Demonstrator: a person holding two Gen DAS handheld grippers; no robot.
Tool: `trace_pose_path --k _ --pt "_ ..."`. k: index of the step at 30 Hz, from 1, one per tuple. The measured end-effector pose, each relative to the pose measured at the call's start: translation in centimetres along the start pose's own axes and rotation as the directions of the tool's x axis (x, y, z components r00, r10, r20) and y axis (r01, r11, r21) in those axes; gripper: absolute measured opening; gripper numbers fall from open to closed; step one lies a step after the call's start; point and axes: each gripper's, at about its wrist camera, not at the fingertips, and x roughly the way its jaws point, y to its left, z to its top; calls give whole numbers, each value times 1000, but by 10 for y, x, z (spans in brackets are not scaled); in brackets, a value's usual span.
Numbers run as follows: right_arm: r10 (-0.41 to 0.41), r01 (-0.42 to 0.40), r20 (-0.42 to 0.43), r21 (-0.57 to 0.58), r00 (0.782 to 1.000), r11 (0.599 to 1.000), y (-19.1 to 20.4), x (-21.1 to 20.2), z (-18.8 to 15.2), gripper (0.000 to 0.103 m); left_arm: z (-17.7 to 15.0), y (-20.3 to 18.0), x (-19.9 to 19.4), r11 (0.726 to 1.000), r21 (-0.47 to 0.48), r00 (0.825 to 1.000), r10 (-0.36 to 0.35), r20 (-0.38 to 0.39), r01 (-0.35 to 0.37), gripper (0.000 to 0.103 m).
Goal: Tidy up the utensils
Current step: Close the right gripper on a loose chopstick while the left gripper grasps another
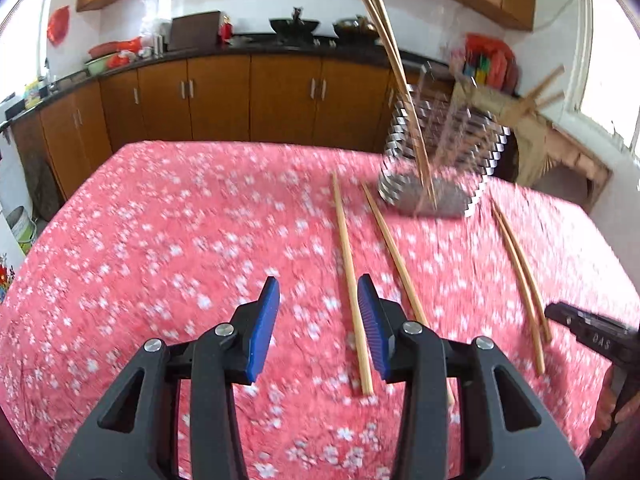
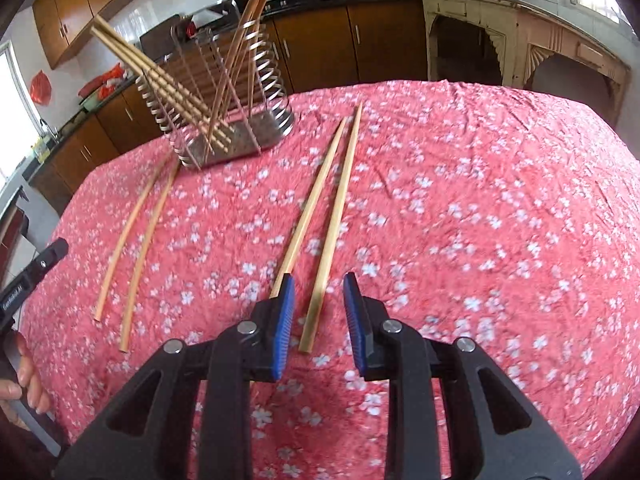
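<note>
Four loose chopsticks are counted on the bench (image 2: 460, 184), in two pairs: one pair (image 2: 320, 216) and a second pair (image 2: 138, 236) nearer the rack. One wire rack (image 2: 224, 112) is seen. In it, four chopsticks (image 2: 160, 76) are counted leaning one way; about three more (image 2: 248, 20) lean the other way, their number unclear. Two hand-held grippers are counted, left (image 1: 318, 322) and right (image 2: 318, 320).

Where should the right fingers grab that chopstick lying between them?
Near its close, blunt end, coming straight down from above. The chopstick lies flat on the tablecloth, running lengthwise between the open right gripper, so the fingers can pinch across its thin width.
</note>
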Motion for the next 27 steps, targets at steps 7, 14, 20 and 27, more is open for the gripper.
trace_pose_path --k 7,14,20,27 --pt "-80 80 1 -32 997 996 -2 10 4 9 -10 -17 16 999 48 998 -7 -64 10 42" --pt "-154 152 23 77 988 985 -44 14 23 7 -16 -30 29 998 68 994 2 -111 6 42" --pt "-214 207 24 170 977 963 -83 15 35 8 -18 -34 44 995 93 985 53 -162 -38 17" --pt "-252 242 22 197 968 950 -110 16 46 8 5 -1 62 989 84 977 131 -167 -119 7"
